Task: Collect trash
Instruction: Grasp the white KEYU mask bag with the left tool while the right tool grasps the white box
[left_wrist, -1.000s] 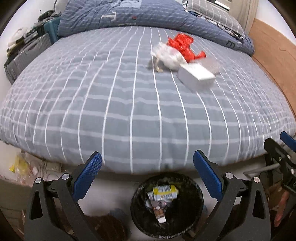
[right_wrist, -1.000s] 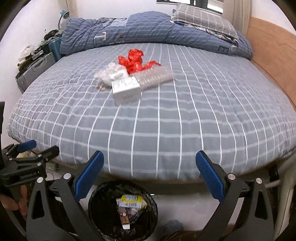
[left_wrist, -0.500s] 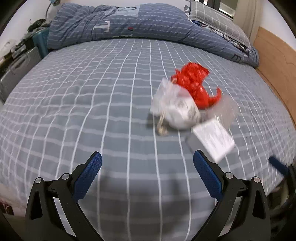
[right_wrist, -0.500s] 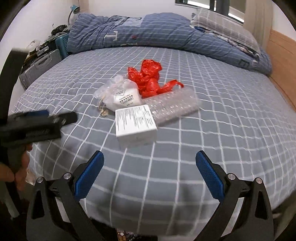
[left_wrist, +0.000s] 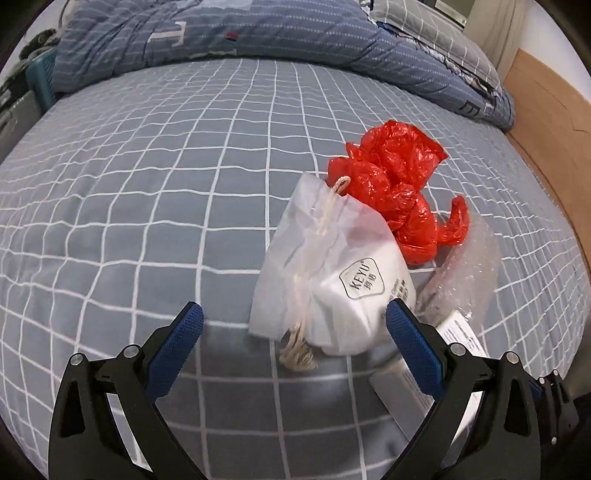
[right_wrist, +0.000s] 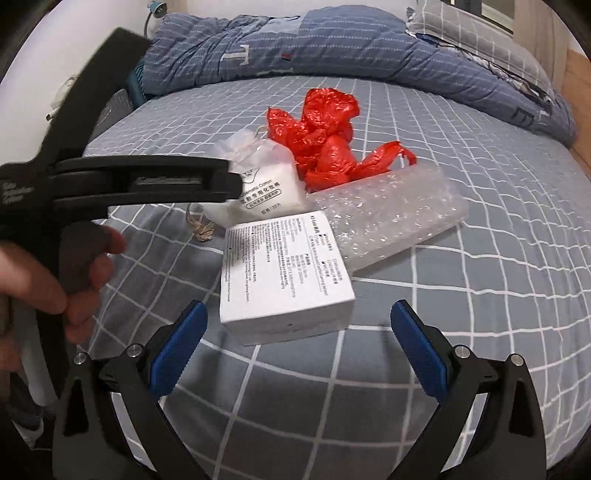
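A pile of trash lies on the grey checked bed. In the left wrist view my left gripper (left_wrist: 293, 328) is open just short of a white drawstring bag of cotton pads (left_wrist: 332, 273), which sits between and ahead of its blue pads. Behind it lies a crumpled red plastic bag (left_wrist: 395, 188), with bubble wrap (left_wrist: 469, 266) to the right. In the right wrist view my right gripper (right_wrist: 298, 328) is open, its fingers on either side of the near edge of a white printed box (right_wrist: 284, 273). The bubble wrap (right_wrist: 388, 218), red bag (right_wrist: 325, 133) and white bag (right_wrist: 258, 184) lie beyond.
A bunched blue striped duvet (left_wrist: 221, 33) and a checked pillow (left_wrist: 424, 26) fill the head of the bed. A wooden panel (left_wrist: 554, 122) runs along the right side. A hand (right_wrist: 55, 280) holds the left gripper's black body across the left of the right wrist view.
Both grippers rose from over the black bin beside the bed and moved forward over the mattress to the trash pile. The bin has dropped out of view. Both stayed open.
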